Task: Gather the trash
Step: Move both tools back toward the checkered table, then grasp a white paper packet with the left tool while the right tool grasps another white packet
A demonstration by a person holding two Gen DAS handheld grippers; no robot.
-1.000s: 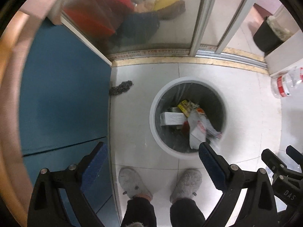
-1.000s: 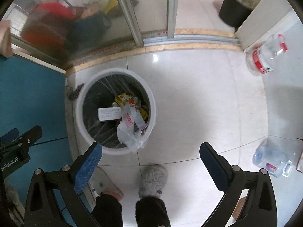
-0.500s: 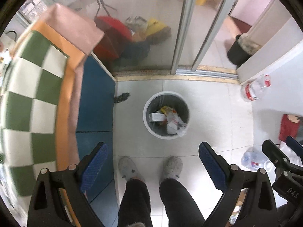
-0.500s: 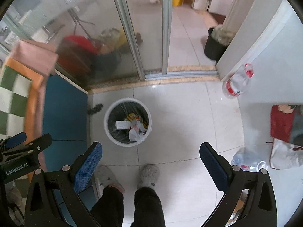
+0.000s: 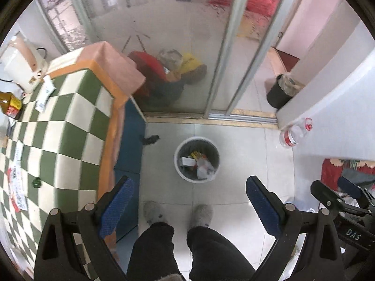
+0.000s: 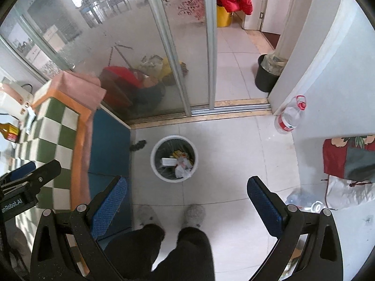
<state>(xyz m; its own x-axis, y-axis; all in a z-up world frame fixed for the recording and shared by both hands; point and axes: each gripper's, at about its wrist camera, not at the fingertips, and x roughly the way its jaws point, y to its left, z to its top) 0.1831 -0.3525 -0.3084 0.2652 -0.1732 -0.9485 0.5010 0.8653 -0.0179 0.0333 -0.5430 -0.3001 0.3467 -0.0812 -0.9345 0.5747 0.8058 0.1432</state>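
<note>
A white round trash bin (image 5: 178, 168) (image 6: 154, 164) stands on the tiled floor far below both grippers. It holds a white box, yellow wrappers and a clear plastic bag (image 5: 204, 169) (image 6: 182, 168) draped at its rim. My left gripper (image 5: 189, 201) is open and empty, high above the floor. My right gripper (image 6: 187, 201) is open and empty at about the same height. Wrappers (image 5: 16, 187) lie on the green-checked tablecloth (image 5: 58, 140) at the left.
The person's legs and grey slippers (image 5: 201, 215) stand just before the bin. A water bottle (image 5: 293, 133) leans at the right wall. A glass sliding door (image 6: 164, 58) lies beyond. A black bucket (image 6: 264, 77) sits past the door. Kettle (image 5: 21, 68) and bottle (image 5: 9, 105) stand on the table.
Both grippers rose well away from the bin, which now looks small and far below. The table top came into view on the left. The plastic bag stays in the bin.
</note>
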